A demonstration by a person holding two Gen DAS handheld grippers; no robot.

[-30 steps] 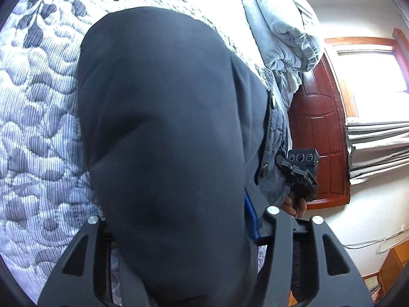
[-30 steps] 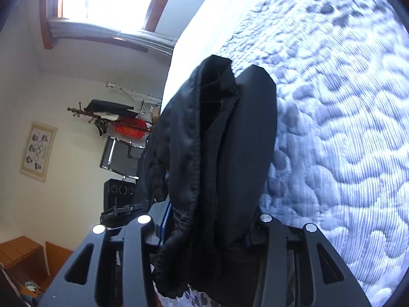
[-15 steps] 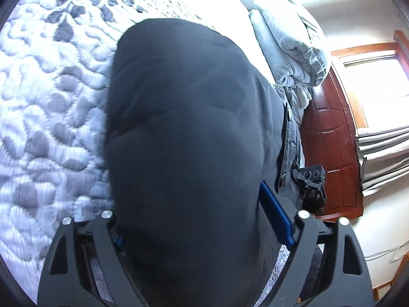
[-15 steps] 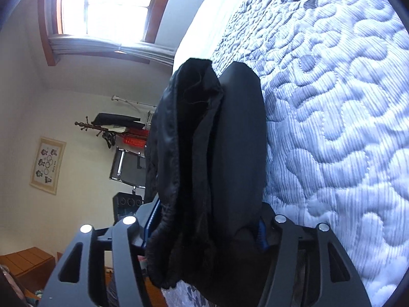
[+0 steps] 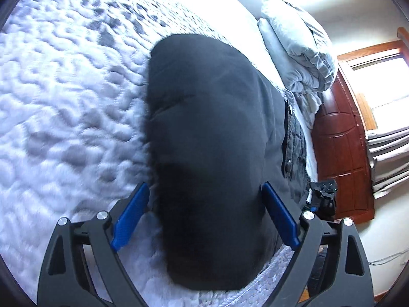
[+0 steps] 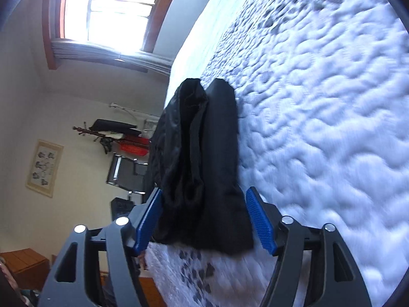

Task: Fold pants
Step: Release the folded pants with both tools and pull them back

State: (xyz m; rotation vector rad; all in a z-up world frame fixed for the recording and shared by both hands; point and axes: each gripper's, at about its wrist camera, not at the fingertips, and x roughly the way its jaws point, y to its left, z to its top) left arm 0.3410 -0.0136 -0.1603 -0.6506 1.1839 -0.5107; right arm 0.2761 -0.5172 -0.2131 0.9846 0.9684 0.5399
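Black pants (image 5: 212, 158) lie between left claw's (image 5: 204, 215) just-opening jaws (untouched).

The folded pants (image 5: 209, 158) lie on the bed (image 5: 66, 107), between the pads of the left tongs (image 5: 204, 220). Bedding pile (image 5: 299, 58) sits at two o'clock, headboard (image 5: 340, 153) at three. Right view: pants between the right tongs (image 6: 204, 220), window (image 6: 112, 7) at eleven o'clock.

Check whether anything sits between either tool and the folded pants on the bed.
Nothing visible does. The left tool is open, its jaws just widened, with the dark pants lying directly between its blue pads on the quilt. The right tool is likewise open astride the pants' edge, pads clear of the cloth.
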